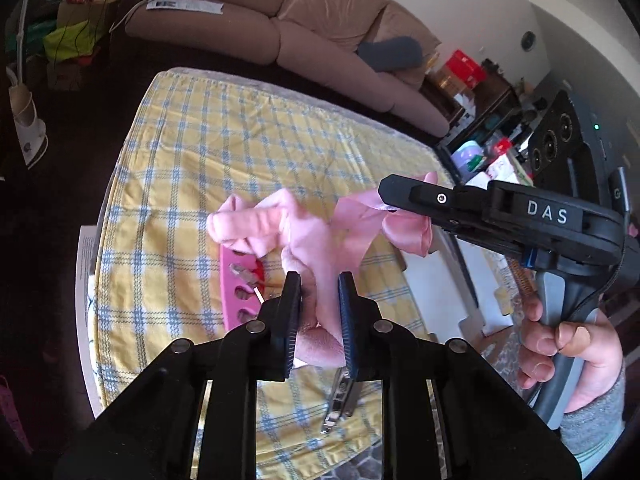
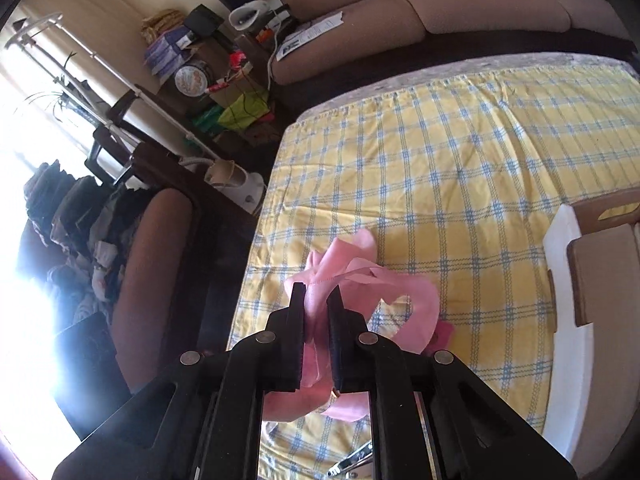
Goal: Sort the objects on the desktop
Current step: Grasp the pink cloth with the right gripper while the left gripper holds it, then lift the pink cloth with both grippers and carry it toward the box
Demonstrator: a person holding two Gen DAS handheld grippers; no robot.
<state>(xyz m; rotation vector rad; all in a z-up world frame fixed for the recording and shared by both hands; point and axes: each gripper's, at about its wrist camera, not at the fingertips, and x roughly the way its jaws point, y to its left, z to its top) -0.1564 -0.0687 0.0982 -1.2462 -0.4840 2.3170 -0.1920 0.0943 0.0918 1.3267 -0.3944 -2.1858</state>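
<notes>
Both grippers are on the same pink cloth [image 1: 304, 236] rn, lifted a bit off the bench, which has a yellow and blue checked tablecloth [image 1: 224, 148] on it.

Left gripper [image 1: 320, 292]: jaws narrow, clamped on a bunched fold of the pink fabric, w/ more of it bulging out below between the pads. From there the cloth runs up and to the right, across to the right gripper [image 1: 390, 192], which comes in from the right side in the left wrist view, jaws pinched tight on the satiny ribbon-like end of the cloth. The person's hand [image 1: 560, 344] wraps the grey handle, grey sleeve cuff at the wrist.

From the right wrist view it's the same story: right gripper [image 2: 317, 300] jaws nearly together w/ pink ribbon [image 2: 360, 276] squeezed between them, loops of it curling out to the right over the tablecloth.

Other stuff on the bench: a pink plastic thing with holes [image 1: 232, 300] sits under the cloth, partly hidden, something small, red and metal on it, can't tell what exactly. A folded metal tool [image 1: 340, 400], nail-clipper looking, lies on the tablecloth just below the left jaws. On the right edge there's a cardboard box [image 2: 600, 276] w/ white foam [image 2: 568, 280] beside it. A tan sofa [image 1: 320, 28] sits behind the bench.
</notes>
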